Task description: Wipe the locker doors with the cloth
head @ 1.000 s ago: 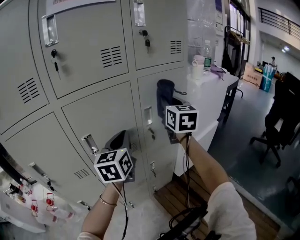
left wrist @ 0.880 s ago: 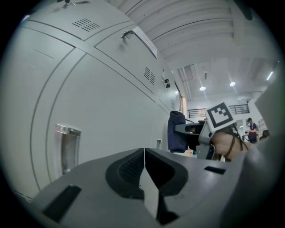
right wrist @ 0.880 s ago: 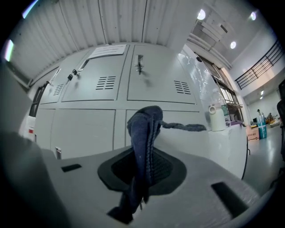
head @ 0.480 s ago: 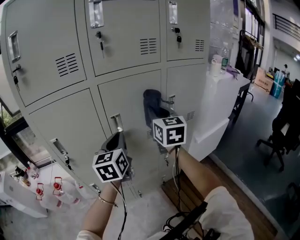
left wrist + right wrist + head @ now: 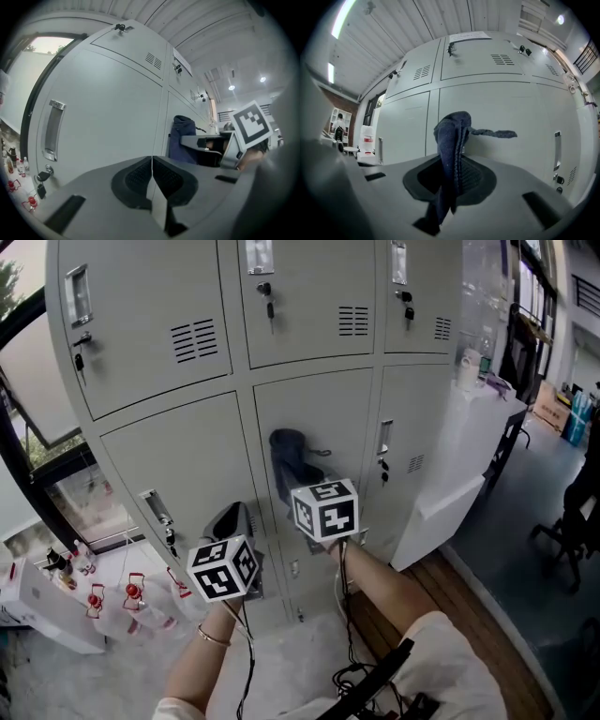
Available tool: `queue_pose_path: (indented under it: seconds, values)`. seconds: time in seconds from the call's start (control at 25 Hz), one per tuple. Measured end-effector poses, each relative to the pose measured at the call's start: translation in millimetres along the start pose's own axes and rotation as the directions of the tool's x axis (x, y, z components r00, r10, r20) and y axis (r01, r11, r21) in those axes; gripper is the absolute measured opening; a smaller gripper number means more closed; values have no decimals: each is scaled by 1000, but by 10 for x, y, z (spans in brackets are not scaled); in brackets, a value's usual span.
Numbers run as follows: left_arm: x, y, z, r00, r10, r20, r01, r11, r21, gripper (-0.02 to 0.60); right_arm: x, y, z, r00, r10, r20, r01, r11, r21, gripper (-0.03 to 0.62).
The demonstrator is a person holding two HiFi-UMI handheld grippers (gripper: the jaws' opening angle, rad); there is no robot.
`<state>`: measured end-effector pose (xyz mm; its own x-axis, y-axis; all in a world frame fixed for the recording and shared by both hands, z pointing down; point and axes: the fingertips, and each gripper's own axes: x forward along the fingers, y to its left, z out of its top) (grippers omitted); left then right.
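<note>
Firstly, in the head view, the dark blue woven cloth (image 5: 289, 452) is clamped in the right gripper (image 5: 302, 476) and stands against the grey steel middle locker door (image 5: 330, 407) of the second row, near that door's left edge, about halfway down. Whether it actually touches the door cannot be confirmed. The left gripper (image 5: 233, 518) hangs low in front of the neighbouring door, near its lower right corner. Count: one cloth, two grippers, and six doors in two rows of three, with a further row below mostly hidden. In the left gripper view, the jaws are pressed together with nothing between them, and the cloth shows beyond, to the right. In the right gripper view, the jaws are shut on a bunched fold of cloth. The free part rises above them and a loose tail droops to the right. Judgement: the cloth is light, soft and limp, and it will fold rather than push. Grip a thick bunch close to the wiping face.
</note>
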<state>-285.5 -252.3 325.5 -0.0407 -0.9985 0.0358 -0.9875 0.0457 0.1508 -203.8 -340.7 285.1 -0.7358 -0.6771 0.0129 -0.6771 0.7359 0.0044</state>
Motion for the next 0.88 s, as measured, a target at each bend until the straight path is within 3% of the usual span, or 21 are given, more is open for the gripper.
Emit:
queue_pose_path:
  seconds: [0.44,0.88]
  values:
    - [-11,216,-50,1000,12,0,-12,1000,-2,9,237,150,-131,1000,5,-5,-5,1000,-4,48]
    - [307,-87,-111,1000,-19,0,19,1000,-6,9,219,22,-163,998,57,-2,-57,998,-16,49]
